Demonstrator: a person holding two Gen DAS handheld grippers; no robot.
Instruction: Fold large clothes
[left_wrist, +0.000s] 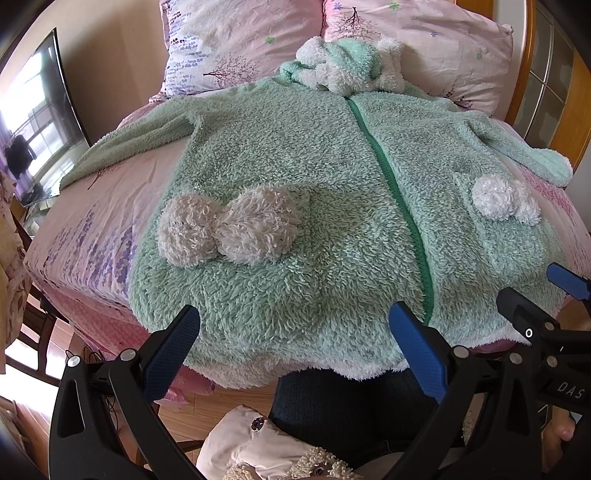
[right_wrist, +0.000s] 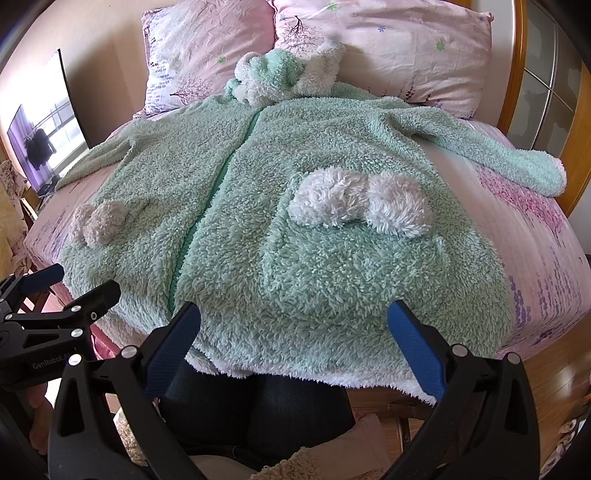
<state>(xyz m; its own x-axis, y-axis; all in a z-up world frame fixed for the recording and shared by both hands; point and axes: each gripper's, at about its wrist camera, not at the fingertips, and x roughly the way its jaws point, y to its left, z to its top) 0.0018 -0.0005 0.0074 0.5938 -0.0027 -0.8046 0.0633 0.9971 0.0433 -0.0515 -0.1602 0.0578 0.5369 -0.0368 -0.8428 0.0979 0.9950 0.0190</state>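
A: One pink floral-sheeted bed (left_wrist: 92, 229) is carrying the whole job: the mint-green fluffy zip-front hooded robe (left_wrist: 295, 155) is lying flat across it, face up, sleeves spread to both sides, hem hanging over the near edge, hood bunched by the pink printed pillows (left_wrist: 236, 40).

B: So no fold is showing yet; this looks like the start. What are the tools doing?

A: The left gripper (left_wrist: 295, 343) and the right gripper (right_wrist: 295, 339) are both hovering with jaws gaping wide, holding nothing, just short of the hem.

B: Next, probably, each is needing to pinch a hem corner or sleeve and carry it inward.

A: Lettering: "GenRobot.A" and "DAS" are showing on the gripper bodies.
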